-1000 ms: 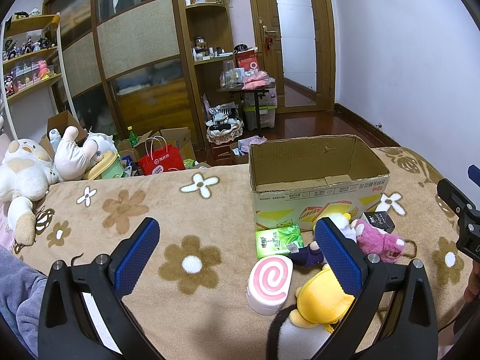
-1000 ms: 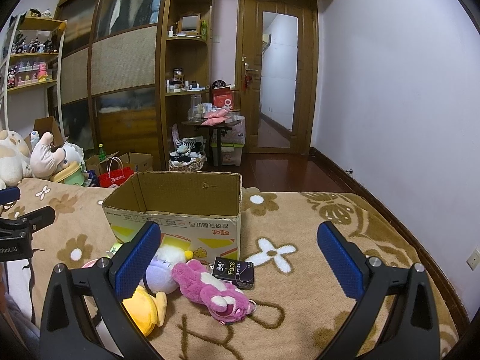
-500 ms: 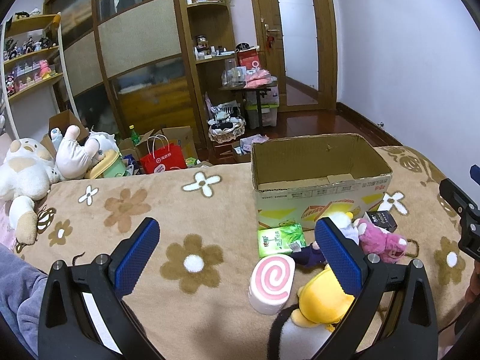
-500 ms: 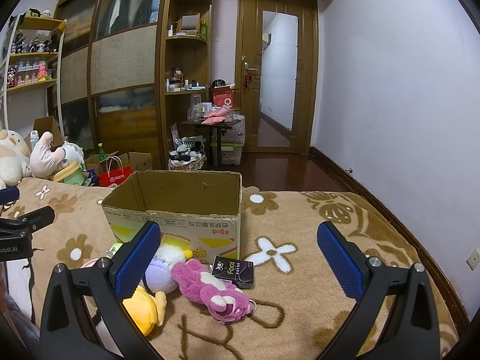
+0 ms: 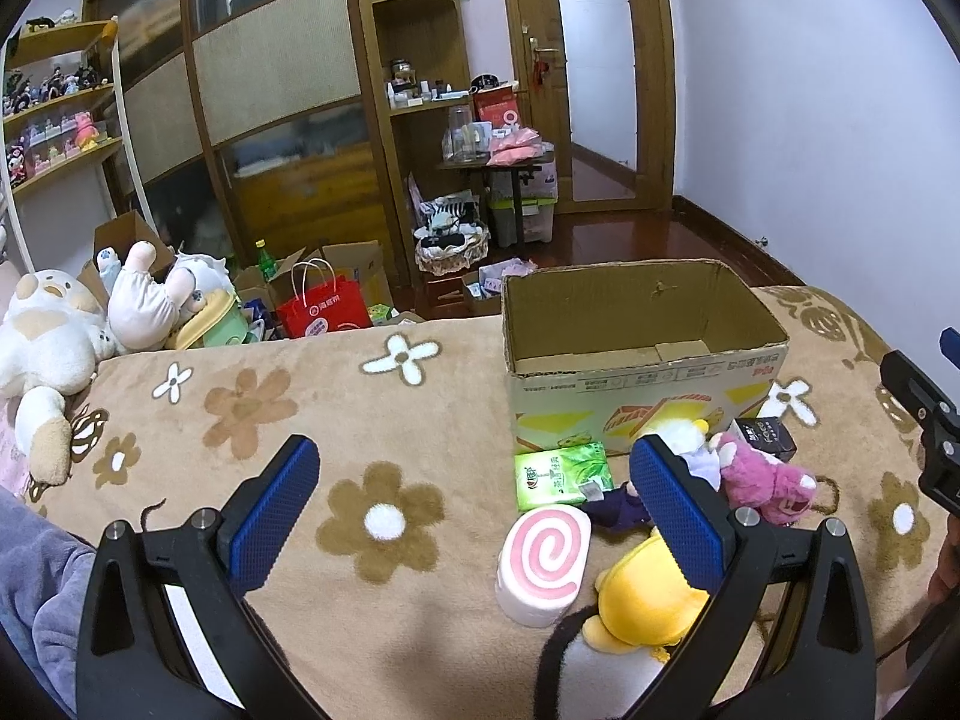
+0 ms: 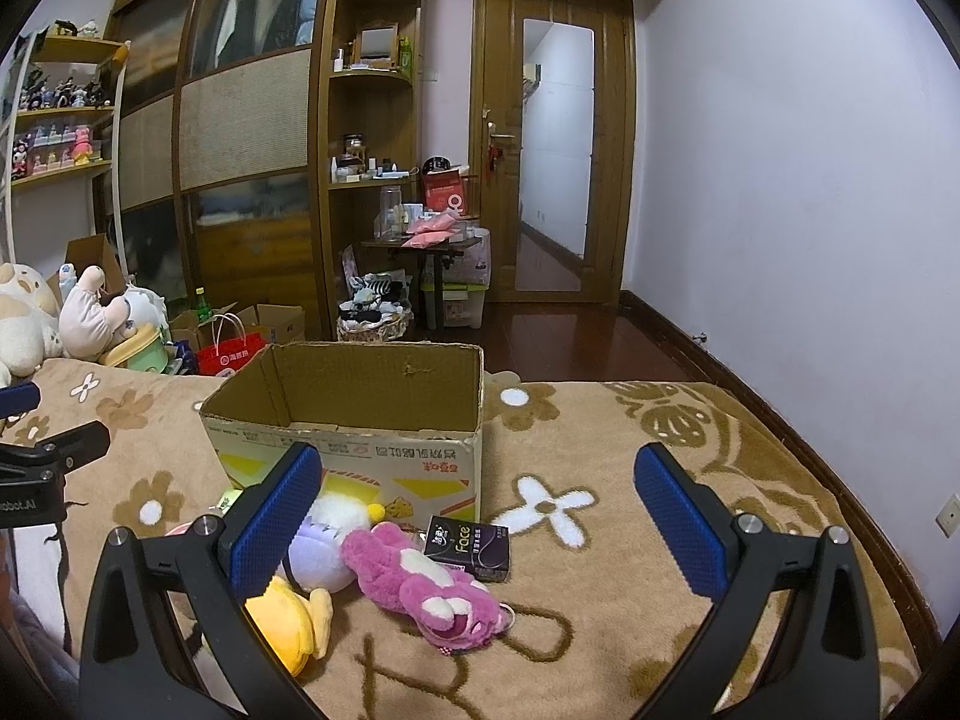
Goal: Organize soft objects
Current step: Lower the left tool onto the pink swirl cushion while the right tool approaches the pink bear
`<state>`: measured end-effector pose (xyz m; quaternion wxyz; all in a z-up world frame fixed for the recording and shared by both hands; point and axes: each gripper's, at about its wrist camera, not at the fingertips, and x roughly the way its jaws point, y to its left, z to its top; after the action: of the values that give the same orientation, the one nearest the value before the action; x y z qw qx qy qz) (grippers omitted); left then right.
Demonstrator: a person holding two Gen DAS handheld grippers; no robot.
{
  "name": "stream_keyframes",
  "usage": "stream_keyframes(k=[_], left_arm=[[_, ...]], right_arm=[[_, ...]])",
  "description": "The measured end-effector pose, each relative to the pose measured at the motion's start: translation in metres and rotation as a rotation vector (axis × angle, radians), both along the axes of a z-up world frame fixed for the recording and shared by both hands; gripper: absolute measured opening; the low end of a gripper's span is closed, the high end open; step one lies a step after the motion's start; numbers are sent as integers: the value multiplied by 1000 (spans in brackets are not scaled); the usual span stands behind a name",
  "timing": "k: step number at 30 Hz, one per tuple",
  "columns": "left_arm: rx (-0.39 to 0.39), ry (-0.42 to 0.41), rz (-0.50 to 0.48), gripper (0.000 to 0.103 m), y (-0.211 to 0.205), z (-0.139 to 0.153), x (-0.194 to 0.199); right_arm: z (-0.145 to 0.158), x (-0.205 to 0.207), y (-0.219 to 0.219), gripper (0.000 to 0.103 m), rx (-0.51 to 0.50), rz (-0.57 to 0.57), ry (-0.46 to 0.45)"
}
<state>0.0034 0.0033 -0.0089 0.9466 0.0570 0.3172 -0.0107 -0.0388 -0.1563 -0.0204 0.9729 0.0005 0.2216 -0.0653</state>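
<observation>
An open, empty cardboard box (image 5: pixel 642 354) (image 6: pixel 354 420) stands on a brown flowered blanket (image 5: pixel 336 420). In front of it lie a pink plush bear (image 5: pixel 762 480) (image 6: pixel 420 582), a white and lilac plush (image 6: pixel 327 546), a yellow plush (image 5: pixel 648 600) (image 6: pixel 294 618), a pink swirl roll cushion (image 5: pixel 543 558), a green packet (image 5: pixel 561 474) and a black packet (image 6: pixel 471 546). My left gripper (image 5: pixel 474 504) is open and empty, hovering just left of the toys. My right gripper (image 6: pixel 477 507) is open and empty above the pink bear and black packet.
Large plush toys (image 5: pixel 54 348) lie at the blanket's far left edge. Beyond the bed are a red paper bag (image 5: pixel 324 309), cardboard boxes, a wooden wardrobe with shelves (image 5: pixel 288 90) and a small cluttered table (image 6: pixel 432 234). The wall (image 6: pixel 780 180) is to the right.
Both views shift only slightly; the left gripper has risen a touch. Nothing was grasped or moved.
</observation>
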Motion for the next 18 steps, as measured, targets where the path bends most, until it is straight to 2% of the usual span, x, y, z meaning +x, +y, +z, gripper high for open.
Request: stream_keyframes(k=[9,18], left_arm=[[-23,67,30,102,7,-5,24],[-13,187,-9,102,-7,-29,44]], right_arm=[[-7,19,-6,103,38,2,5],[-22,38,-9,103,75,-3,79]])
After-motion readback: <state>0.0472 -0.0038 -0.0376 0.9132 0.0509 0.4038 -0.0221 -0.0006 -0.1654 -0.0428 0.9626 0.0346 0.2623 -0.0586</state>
